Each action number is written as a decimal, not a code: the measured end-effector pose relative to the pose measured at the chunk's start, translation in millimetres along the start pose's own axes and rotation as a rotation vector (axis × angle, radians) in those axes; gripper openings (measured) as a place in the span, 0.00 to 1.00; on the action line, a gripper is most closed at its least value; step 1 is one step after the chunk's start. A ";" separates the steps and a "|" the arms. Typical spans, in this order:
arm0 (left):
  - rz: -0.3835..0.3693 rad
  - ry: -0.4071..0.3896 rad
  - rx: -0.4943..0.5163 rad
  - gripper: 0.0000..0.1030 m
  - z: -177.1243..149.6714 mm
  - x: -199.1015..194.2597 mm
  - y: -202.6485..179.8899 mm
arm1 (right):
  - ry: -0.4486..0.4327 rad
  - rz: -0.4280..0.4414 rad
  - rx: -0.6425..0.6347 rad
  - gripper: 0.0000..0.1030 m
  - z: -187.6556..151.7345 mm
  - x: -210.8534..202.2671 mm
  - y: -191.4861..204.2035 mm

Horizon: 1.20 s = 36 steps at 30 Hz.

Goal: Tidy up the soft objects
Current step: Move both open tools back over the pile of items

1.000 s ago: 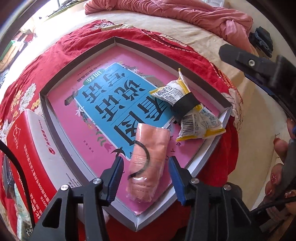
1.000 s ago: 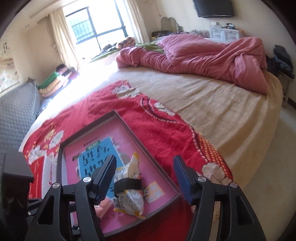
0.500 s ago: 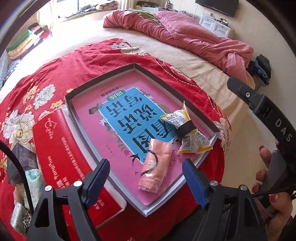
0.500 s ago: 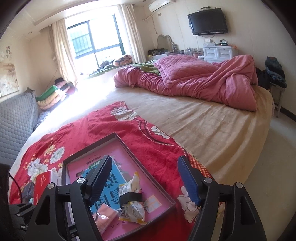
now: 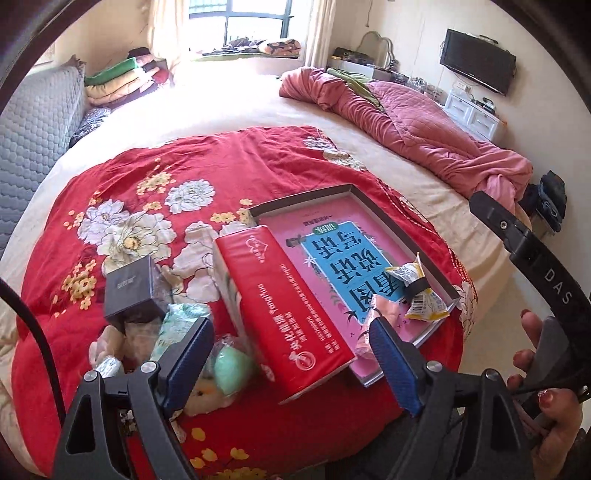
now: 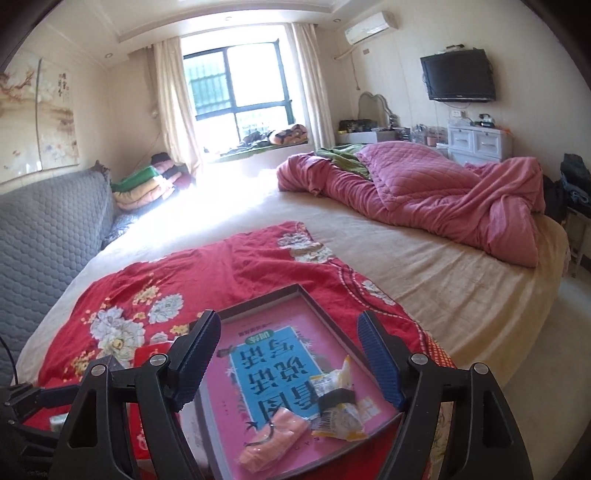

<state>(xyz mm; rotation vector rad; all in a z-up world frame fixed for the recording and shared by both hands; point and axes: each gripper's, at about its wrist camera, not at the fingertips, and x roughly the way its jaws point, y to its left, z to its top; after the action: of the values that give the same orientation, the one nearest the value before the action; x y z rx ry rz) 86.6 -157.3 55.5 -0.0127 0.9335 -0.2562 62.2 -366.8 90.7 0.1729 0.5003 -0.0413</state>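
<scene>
Both tools empty, jaws apart: left tool (image 5: 291, 354), right tool (image 6: 286, 356) (above tray (image 6: 258, 297)); pink roll (image 6: 273, 437) inside.

Big round bed with a beige sheet (image 6: 424, 266) is taking up most of the room, and a rumpled pink quilted duvet (image 6: 436, 192) is lying bunched up at its far right side. A grey quilted sofa (image 6: 40, 229) is sitting along the left wall, with a stack of folded colourful blankets (image 6: 147, 184) piling up just beside it near the window. Sun is pouring in through the dark-framed window (image 6: 236, 85) between cream curtains. A black flat-screen TV (image 6: 458, 79) is hanging on the right wall above a white drawer unit (image 6: 476, 142). A white air conditioner (image 6: 371, 22) is sitting up near the ceiling, and a long painted scroll picture (image 6: 37, 118) is hanging over the sofa.
</scene>
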 end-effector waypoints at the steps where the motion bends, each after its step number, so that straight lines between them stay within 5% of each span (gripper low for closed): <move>1: -0.003 -0.002 -0.014 0.83 -2.1 -3.6 6.1 | 0.003 0.022 -0.005 0.75 0.3 -1.8 7.1; 14: 0.118 -0.058 -0.073 0.83 -30.1 -58.1 83.9 | 0.091 0.165 -0.115 0.75 -13.7 -14.1 85.9; 36: 0.152 -0.040 -0.251 0.83 -89.4 -78.6 178.6 | 0.231 0.306 -0.293 0.76 -61.5 -20.8 183.1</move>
<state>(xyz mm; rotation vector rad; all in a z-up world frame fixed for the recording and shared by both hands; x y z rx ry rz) 8.8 42.3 42.7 -0.1764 0.9167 0.0027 29.8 -175.8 76.0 -0.0351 0.6989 0.3531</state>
